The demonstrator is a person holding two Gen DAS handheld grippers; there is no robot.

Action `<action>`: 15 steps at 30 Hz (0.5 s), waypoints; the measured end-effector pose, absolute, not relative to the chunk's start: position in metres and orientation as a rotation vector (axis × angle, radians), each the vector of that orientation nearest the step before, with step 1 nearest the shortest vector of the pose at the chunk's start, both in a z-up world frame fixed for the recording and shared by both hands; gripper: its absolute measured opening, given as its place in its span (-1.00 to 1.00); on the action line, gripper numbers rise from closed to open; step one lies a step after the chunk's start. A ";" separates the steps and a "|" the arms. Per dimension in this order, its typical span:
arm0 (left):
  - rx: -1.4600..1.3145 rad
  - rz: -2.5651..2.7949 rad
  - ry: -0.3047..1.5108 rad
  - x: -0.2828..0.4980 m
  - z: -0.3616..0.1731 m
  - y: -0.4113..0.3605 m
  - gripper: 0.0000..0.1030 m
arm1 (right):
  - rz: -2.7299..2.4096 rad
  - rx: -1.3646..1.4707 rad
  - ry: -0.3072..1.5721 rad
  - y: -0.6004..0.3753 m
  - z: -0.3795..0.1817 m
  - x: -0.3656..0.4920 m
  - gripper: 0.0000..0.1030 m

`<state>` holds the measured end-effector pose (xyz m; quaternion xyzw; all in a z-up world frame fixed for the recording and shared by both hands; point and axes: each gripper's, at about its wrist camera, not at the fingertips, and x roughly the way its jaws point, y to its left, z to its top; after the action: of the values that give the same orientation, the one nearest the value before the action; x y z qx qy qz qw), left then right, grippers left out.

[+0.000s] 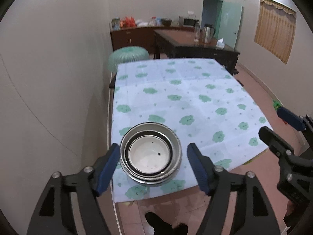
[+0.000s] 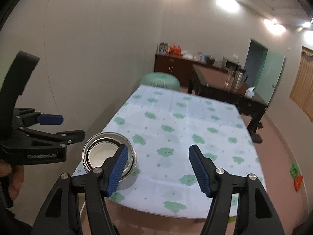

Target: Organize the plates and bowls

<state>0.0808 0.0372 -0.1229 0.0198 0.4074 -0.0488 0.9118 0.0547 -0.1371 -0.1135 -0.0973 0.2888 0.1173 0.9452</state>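
A nested stack of bowls [image 1: 150, 152] sits near the front left corner of the table: a steel outer bowl, a dark-rimmed one inside it, and a white bowl innermost. It also shows in the right wrist view [image 2: 101, 152]. My left gripper [image 1: 153, 167] is open, held above and just in front of the stack, holding nothing. My right gripper [image 2: 158, 170] is open and empty, above the table's front edge, to the right of the stack. In the left wrist view the right gripper [image 1: 277, 125] shows at the right edge, open.
The table [image 1: 195, 98] has a light cloth with green prints. A wall runs close along its left side. A green round stool [image 1: 128, 56] stands behind it, then a dark wooden table [image 1: 195, 43] with a kettle, and a sideboard.
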 end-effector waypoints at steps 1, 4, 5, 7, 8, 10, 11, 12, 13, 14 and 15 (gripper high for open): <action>0.039 -0.107 0.817 0.072 -0.117 0.035 0.46 | 0.237 -0.187 0.575 -0.141 -0.110 0.048 0.30; 0.033 -0.102 0.780 0.056 -0.106 0.027 0.50 | 0.237 -0.151 0.521 -0.153 -0.102 0.025 0.34; 0.028 -0.105 0.772 0.051 -0.104 0.025 0.50 | 0.235 -0.151 0.509 -0.156 -0.100 0.020 0.35; 0.030 -0.109 0.754 0.043 -0.099 0.019 0.50 | 0.233 -0.155 0.496 -0.161 -0.097 0.012 0.36; 0.033 -0.104 0.747 0.039 -0.096 0.017 0.50 | 0.229 -0.155 0.496 -0.164 -0.095 0.010 0.37; 0.034 -0.111 0.735 0.032 -0.093 0.014 0.50 | 0.224 -0.144 0.488 -0.169 -0.093 0.004 0.37; 0.037 -0.108 0.730 0.029 -0.092 0.013 0.50 | 0.226 -0.142 0.489 -0.171 -0.092 0.002 0.37; 0.039 -0.103 0.729 0.027 -0.090 0.012 0.50 | 0.222 -0.145 0.486 -0.171 -0.091 0.001 0.37; 0.038 -0.106 0.728 0.024 -0.089 0.012 0.50 | 0.218 -0.148 0.483 -0.172 -0.091 -0.001 0.37; 0.040 -0.109 0.722 0.022 -0.087 0.012 0.50 | 0.218 -0.148 0.478 -0.172 -0.090 -0.003 0.37; 0.044 -0.106 0.717 0.019 -0.086 0.012 0.50 | 0.223 -0.144 0.476 -0.172 -0.089 -0.006 0.37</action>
<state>0.0191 0.0115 -0.0856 0.0217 0.3506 -0.0518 0.9348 -0.0058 -0.1720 -0.0892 -0.0710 0.2352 0.1101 0.9631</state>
